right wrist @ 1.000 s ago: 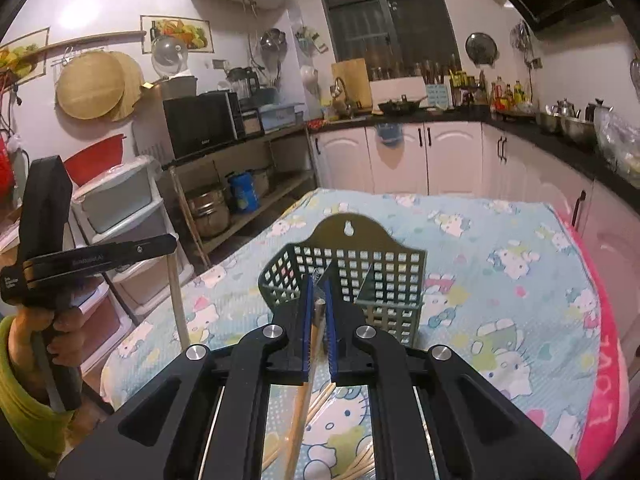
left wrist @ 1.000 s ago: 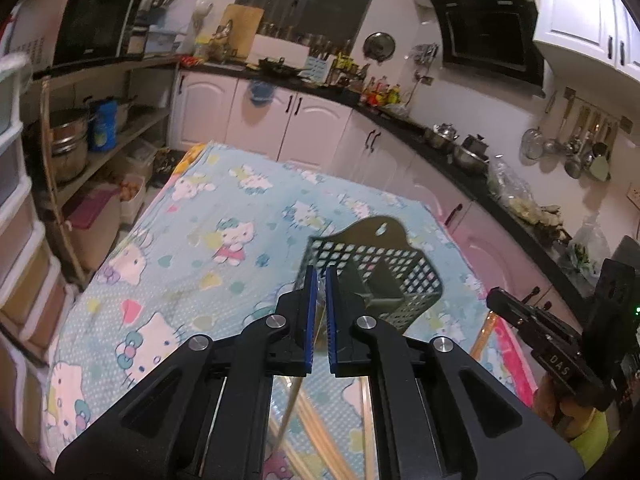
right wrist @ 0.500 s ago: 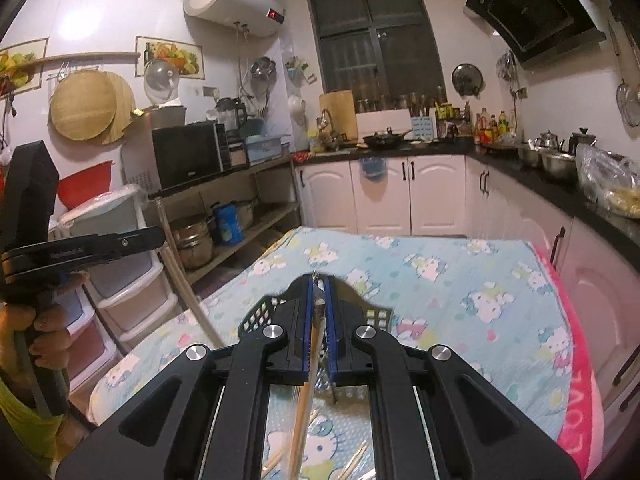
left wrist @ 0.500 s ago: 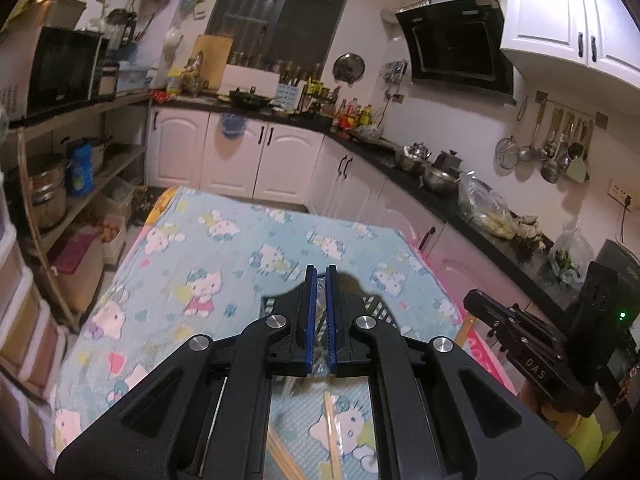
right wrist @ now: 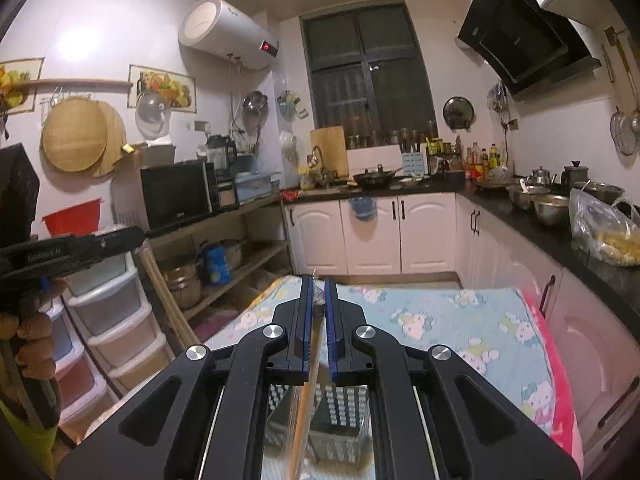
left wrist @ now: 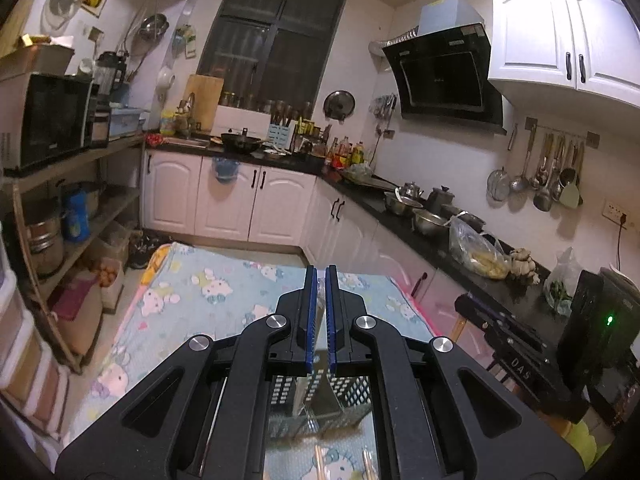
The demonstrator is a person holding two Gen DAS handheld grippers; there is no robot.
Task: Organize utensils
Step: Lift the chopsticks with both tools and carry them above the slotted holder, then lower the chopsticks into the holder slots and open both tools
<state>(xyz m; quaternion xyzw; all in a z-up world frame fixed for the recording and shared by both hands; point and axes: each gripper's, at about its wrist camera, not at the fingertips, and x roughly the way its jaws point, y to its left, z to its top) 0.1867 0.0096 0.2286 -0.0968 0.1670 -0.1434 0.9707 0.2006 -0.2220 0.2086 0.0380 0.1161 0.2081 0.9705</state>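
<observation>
My left gripper (left wrist: 321,312) is shut on a thin wooden chopstick (left wrist: 319,332) that runs down between its blue pads. My right gripper (right wrist: 319,312) is shut on another chopstick (right wrist: 308,408) that hangs down toward the dark green mesh utensil basket (right wrist: 340,404). The basket also shows under the left gripper in the left wrist view (left wrist: 352,394), mostly hidden by the gripper bodies. Two more chopsticks (left wrist: 320,460) lie on the cloth below the left gripper. Each gripper appears in the other's view at the edge.
The table carries a light blue cartoon cat cloth (left wrist: 208,280) with a pink right edge (right wrist: 548,344). White cabinets and a black counter with pots (left wrist: 416,208) run behind and to the right. A shelf with a microwave (right wrist: 176,192) and plastic drawers (right wrist: 108,320) stand left.
Both grippers have tilted upward and risen with their chopsticks. The basket has dropped from the middle of both views to below the fingers.
</observation>
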